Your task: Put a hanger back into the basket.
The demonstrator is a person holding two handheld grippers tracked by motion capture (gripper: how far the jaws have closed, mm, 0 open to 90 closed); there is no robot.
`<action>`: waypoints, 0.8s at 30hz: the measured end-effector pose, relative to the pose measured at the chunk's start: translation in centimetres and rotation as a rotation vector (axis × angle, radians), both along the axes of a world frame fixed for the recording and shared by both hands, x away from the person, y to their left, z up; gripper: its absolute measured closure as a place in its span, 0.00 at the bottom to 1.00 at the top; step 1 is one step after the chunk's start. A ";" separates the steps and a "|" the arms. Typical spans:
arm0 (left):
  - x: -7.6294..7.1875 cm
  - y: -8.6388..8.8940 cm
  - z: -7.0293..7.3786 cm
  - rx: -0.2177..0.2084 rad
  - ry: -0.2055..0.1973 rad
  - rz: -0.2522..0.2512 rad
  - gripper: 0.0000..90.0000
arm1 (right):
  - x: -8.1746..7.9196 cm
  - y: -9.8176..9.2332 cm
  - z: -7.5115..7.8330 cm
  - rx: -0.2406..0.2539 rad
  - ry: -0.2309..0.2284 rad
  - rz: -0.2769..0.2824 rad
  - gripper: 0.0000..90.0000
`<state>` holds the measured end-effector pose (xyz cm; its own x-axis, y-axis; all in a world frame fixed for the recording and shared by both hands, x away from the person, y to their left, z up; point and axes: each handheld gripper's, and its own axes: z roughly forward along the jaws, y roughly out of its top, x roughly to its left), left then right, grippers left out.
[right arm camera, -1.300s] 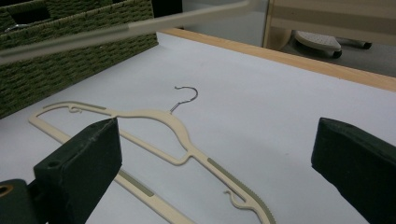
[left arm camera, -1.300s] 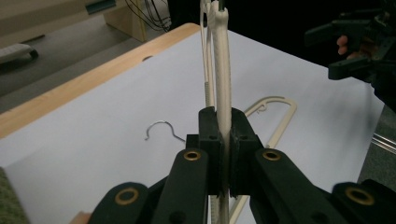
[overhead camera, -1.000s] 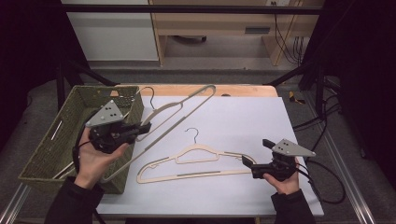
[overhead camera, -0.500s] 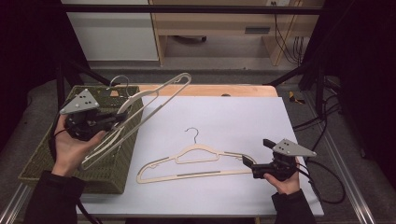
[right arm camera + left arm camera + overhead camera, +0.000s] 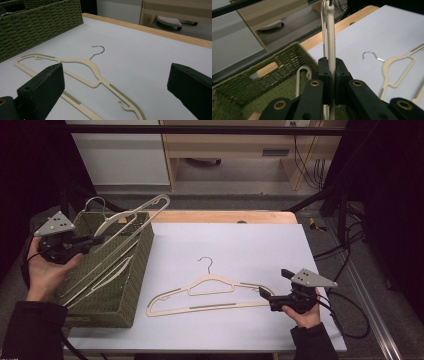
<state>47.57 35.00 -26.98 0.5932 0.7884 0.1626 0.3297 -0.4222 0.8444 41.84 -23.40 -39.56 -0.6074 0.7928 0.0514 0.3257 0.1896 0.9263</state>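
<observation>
On the white table [image 5: 240, 240], left gripper [image 5: 95, 240] clamps a hanger [image 5: 127, 217]; right gripper [image 5: 265, 295] gapes empty.

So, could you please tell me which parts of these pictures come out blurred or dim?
High view: the white table is evenly lit, the room around it dark. Left gripper view: the green basket is smeared, the clamped hanger fairly sharp. Right gripper view: the black pads loom soft, the flat hanger crisp.
</observation>
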 end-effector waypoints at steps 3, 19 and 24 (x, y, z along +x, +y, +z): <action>0.3 1.2 -0.6 0.002 0.011 0.032 0.96 | 0.0 0.0 0.0 -0.001 0.000 -0.001 0.02; 0.7 5.3 -3.1 0.027 0.047 0.090 0.96 | 0.1 0.2 -0.2 -0.004 0.003 -0.004 0.02; 0.9 6.1 -4.3 0.060 0.075 0.106 0.95 | 0.1 0.2 -0.2 -0.005 0.004 -0.003 0.02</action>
<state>48.43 41.06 -31.25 0.5194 0.8375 0.1695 0.4367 -0.4307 0.7898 41.94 -23.20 -39.74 -0.6049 0.7948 0.0500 0.3301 0.1931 0.9240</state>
